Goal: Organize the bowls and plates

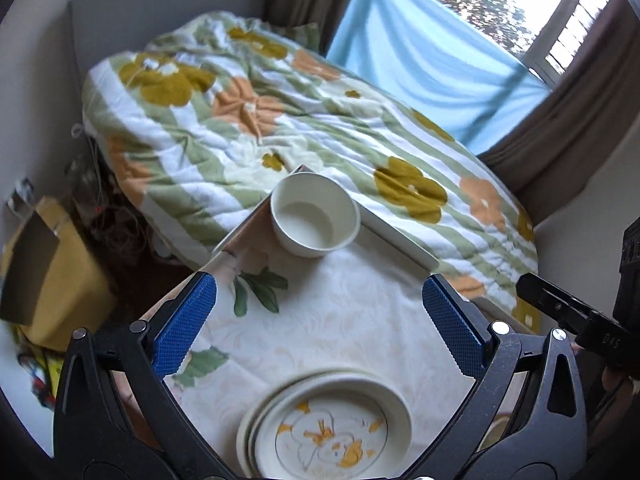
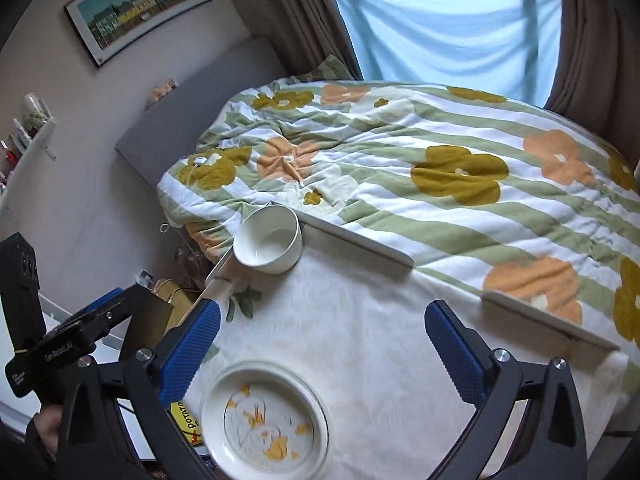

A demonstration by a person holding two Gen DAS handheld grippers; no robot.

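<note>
- The plates (image 1: 326, 426), stacked at the table's near edge, look like rigid, glossy ceramic: likely heavy, slippery and chippable; take them by the rim.
- The white bowl (image 1: 315, 216) sits at the far-left corner, near the drop.
- The left gripper (image 1: 320, 328) and the right gripper (image 2: 324, 350) both gape wide, empty.
- The tablecloth (image 2: 360, 320) between is bare.

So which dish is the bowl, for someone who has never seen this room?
Start at the flowered bed quilt; a white-clothed table sits against it. At the table's far corner stands the bowl, plain white, deep and empty, unlike the shallow plates with orange drawings nearer the camera.
</note>
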